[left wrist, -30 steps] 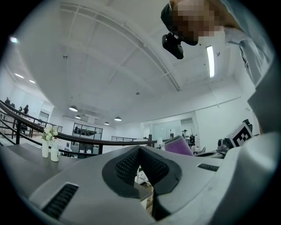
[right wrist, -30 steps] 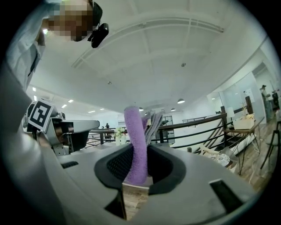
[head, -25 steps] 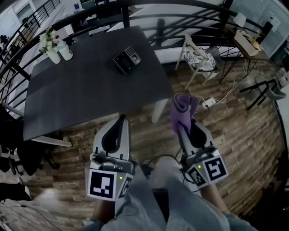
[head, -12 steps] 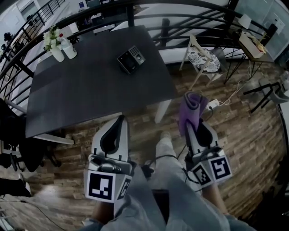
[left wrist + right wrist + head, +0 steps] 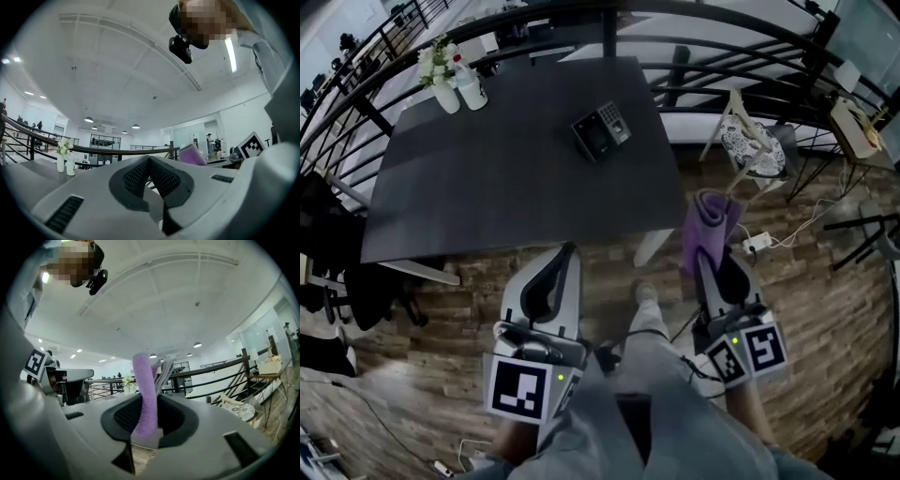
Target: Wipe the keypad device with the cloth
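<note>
The keypad device (image 5: 601,130), a small dark box with a grid of keys, lies near the far right part of the dark table (image 5: 487,187). My right gripper (image 5: 709,255) is shut on a folded purple cloth (image 5: 708,225), which stands up from its jaws (image 5: 146,394); it hangs over the wooden floor to the right of the table's near corner. My left gripper (image 5: 555,272) is shut with nothing in it (image 5: 149,178), just off the table's near edge. Both grippers are well short of the keypad device.
A white vase with flowers and a white bottle (image 5: 450,82) stand at the table's far left corner. A curved black railing (image 5: 741,37) runs behind the table. A chair with a patterned seat (image 5: 755,145) and cables lie on the floor at the right.
The view has shifted: the table and keypad device now sit further right and lower in the head view. Both grippers keep their hold and pose, the cloth still in the right one.
</note>
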